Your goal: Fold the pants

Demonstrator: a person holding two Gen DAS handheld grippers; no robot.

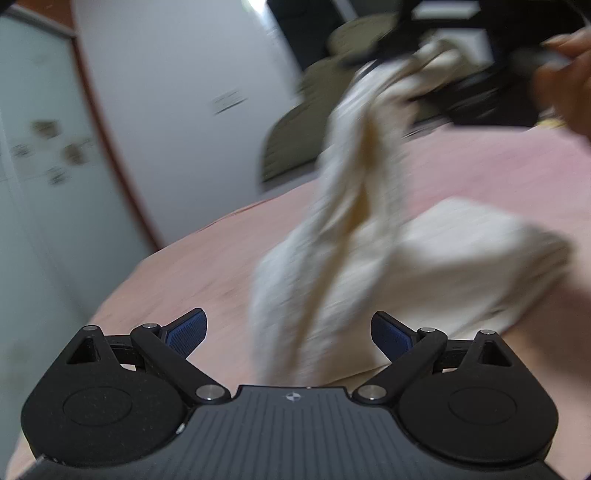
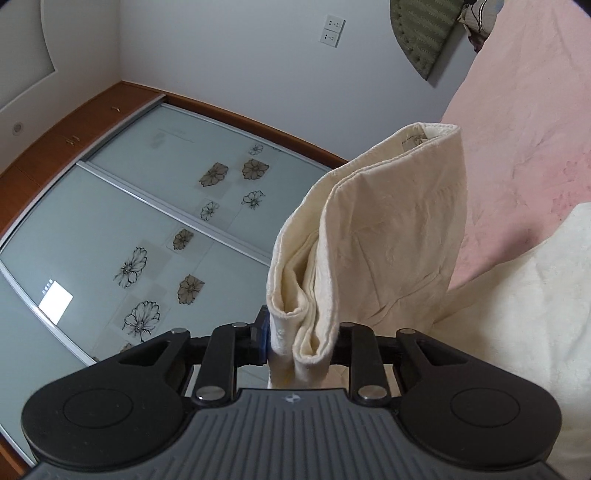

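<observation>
Cream pants (image 1: 424, 266) lie partly on the pink bed (image 1: 207, 273), with one end lifted up toward the top right. My left gripper (image 1: 288, 334) is open and empty, just in front of the hanging fabric. In the right wrist view my right gripper (image 2: 301, 338) is shut on a bunched, folded edge of the pants (image 2: 388, 229), which stands up between the fingers. The right gripper also shows blurred at the top of the left wrist view (image 1: 402, 48), holding the lifted end.
A sliding wardrobe with frosted flowered panels (image 2: 129, 236) and a wooden frame stands beside the bed. A white wall with sockets (image 2: 332, 29) and a green padded headboard (image 2: 424, 33) are behind. Pink bedding (image 2: 524, 110) lies to the right.
</observation>
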